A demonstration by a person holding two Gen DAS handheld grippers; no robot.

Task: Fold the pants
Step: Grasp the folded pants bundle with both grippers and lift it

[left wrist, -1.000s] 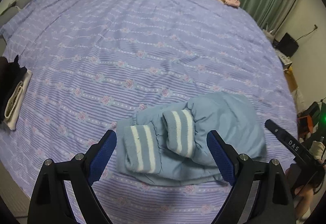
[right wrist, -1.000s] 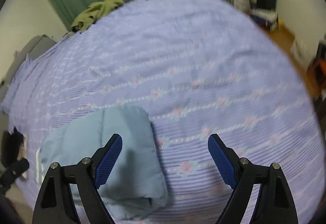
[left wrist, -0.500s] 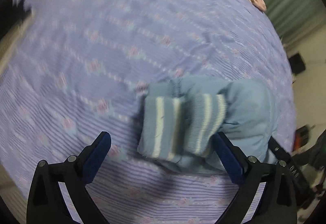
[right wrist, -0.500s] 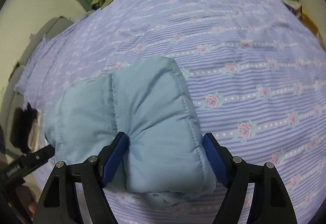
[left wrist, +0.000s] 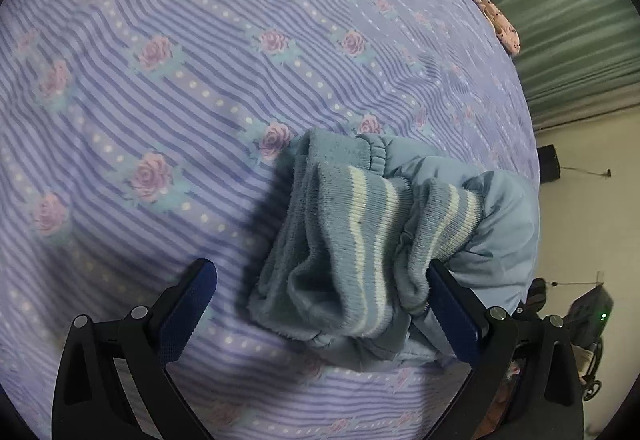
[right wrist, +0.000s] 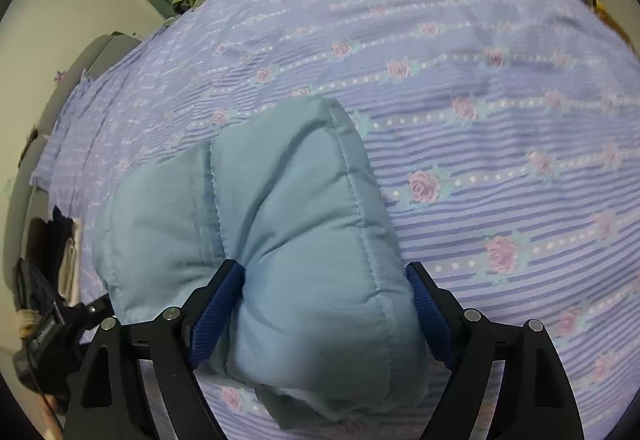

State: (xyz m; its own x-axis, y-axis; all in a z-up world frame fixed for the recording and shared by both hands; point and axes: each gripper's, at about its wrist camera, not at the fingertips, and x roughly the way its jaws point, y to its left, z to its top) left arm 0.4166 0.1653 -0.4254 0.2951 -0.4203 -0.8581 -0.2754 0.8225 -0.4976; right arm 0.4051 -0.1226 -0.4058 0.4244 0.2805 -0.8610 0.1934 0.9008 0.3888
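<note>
Pants (right wrist: 304, 240) folded, unlabelled, right gripper (right wrist: 324, 304) straddling

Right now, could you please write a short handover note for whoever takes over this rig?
Left gripper: open, jaws either side of the striped cuffs, not closed.
Right gripper: pads against the padded folded end of the light blue pants; firm grip unclear.
Pants lie in a compact bundle on the floral bedsheet.
Done: main folds.
Left: probably tidying or moving the bundle.
</note>
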